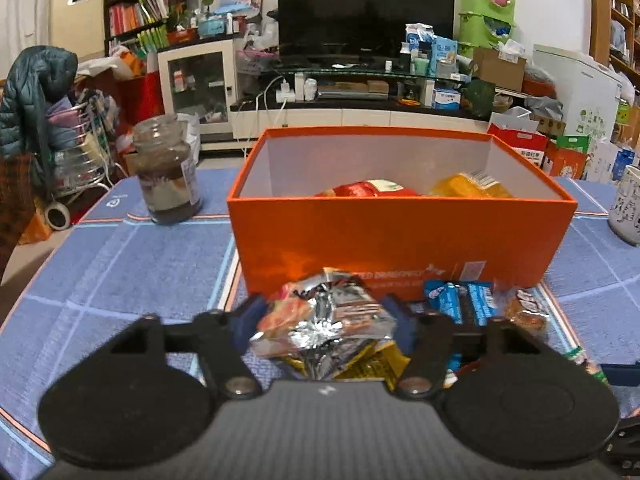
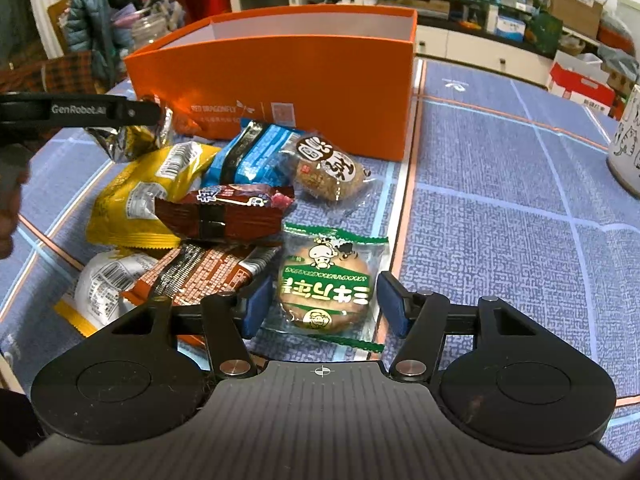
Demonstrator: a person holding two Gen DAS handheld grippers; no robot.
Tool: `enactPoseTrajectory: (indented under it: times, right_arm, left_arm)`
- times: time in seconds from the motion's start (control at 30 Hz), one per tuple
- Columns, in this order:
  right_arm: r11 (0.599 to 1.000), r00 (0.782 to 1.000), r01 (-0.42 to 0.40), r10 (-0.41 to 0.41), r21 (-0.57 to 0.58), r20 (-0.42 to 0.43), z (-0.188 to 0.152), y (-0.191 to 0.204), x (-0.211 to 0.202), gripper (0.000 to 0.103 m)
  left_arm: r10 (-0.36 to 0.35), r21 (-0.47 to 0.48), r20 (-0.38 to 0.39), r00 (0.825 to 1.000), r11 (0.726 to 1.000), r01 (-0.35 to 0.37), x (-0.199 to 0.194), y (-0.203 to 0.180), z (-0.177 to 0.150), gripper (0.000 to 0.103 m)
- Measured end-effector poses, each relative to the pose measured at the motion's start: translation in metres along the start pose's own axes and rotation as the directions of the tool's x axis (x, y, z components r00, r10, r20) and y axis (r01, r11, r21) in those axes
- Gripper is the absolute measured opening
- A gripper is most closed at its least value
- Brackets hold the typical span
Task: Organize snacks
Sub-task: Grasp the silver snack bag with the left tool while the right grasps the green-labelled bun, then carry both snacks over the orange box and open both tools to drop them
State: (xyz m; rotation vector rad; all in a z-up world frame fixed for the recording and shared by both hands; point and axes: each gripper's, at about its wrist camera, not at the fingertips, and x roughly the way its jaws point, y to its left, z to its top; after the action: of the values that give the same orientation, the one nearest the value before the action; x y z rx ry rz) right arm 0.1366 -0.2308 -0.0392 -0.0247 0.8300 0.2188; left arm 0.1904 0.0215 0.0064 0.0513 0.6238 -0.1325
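Gripping a crinkled foil snack packet (image 1: 324,320), the left gripper (image 1: 326,318) hangs just before the orange box (image 1: 400,236), open-topped at 12 o'clock | bare blue tablecloth (image 1: 132,264) at 9 | right view: right gripper (image 2: 322,300), jaws apart, straddles a green-wrapped cookie (image 2: 326,284); snack pile at 10, clear cloth at 2.

Crinkled silver foil packet (image 1: 324,320) at lower centre — glossy, mirror-bright. The orange box (image 1: 400,236) looks like smooth matt card, pale inside. Blue tablecloth (image 2: 500,200) at right — woven, rough-textured. Green-edged biscuit wrapper (image 2: 330,280): clear shiny plastic.
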Motion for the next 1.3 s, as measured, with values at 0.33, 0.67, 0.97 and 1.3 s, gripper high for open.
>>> enactPoseTrajectory:
  times: [0.33, 0.67, 0.97, 1.3]
  right_arm:
    - [1.0, 1.0, 0.003, -0.003, 0.014, -0.01, 0.001, 0.0, 0.0, 0.044]
    - [1.0, 0.999, 0.017, -0.018, -0.023, -0.028, 0.003, 0.004, -0.002, 0.036]
    - [0.99, 0.991, 0.124, -0.12, -0.071, 0.058, 0.005, 0.006, -0.024, 0.036]
    - [0.979, 0.956, 0.194, -0.176, -0.057, 0.234, 0.019, 0.012, -0.063, 0.036]
  left_arm:
    - [-0.033, -0.035, 0.025, 0.999, 0.999, 0.034, -0.029, 0.019, 0.003, 0.057]
    - [-0.016, 0.011, 0.057, 0.998, 1.0, 0.015, -0.056, 0.027, 0.0, 0.057]
    - [0.017, 0.011, 0.084, 0.996, 1.0, -0.018, -0.067, 0.027, 0.001, 0.057]
    - [0.103, -0.004, 0.043, 0.994, 0.995, -0.102, -0.066, 0.023, 0.002, 0.057]
